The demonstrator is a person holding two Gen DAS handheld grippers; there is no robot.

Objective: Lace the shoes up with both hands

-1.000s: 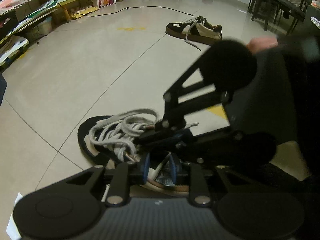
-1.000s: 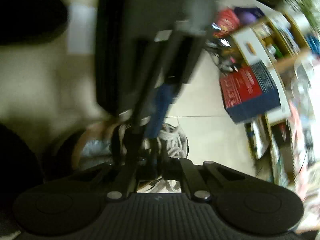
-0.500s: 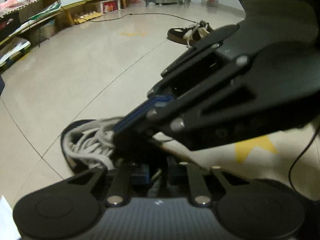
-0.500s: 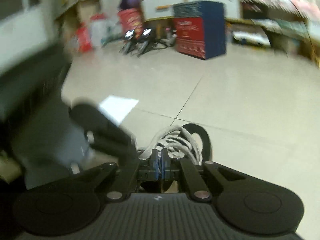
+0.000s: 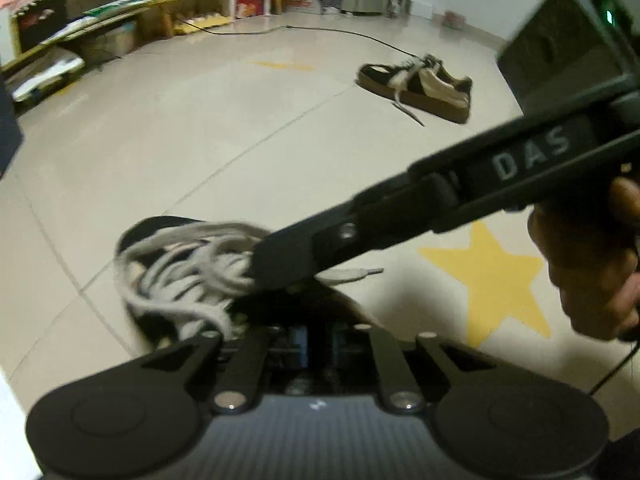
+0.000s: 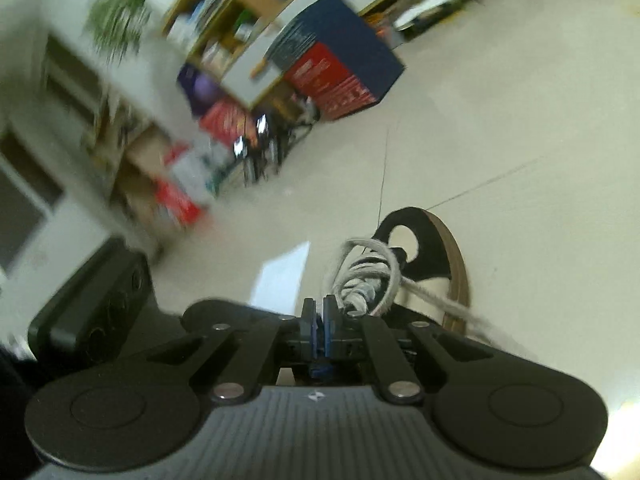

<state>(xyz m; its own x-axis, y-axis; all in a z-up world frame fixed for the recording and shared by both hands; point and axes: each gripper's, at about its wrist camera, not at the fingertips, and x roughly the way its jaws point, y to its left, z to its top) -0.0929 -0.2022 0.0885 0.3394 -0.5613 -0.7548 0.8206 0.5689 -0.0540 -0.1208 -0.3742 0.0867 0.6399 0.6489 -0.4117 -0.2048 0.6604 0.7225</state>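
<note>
Right gripper (image 6: 319, 320): jaws pressed together, beside the laces (image 6: 362, 276).
Left gripper (image 5: 318, 340): jaws spread, over the shoe (image 5: 160, 240).

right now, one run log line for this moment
phase: lacing | near shoe: on floor, laces loose | right tool: shut | left tool: slightly open | second shoe: far, untouched
</note>
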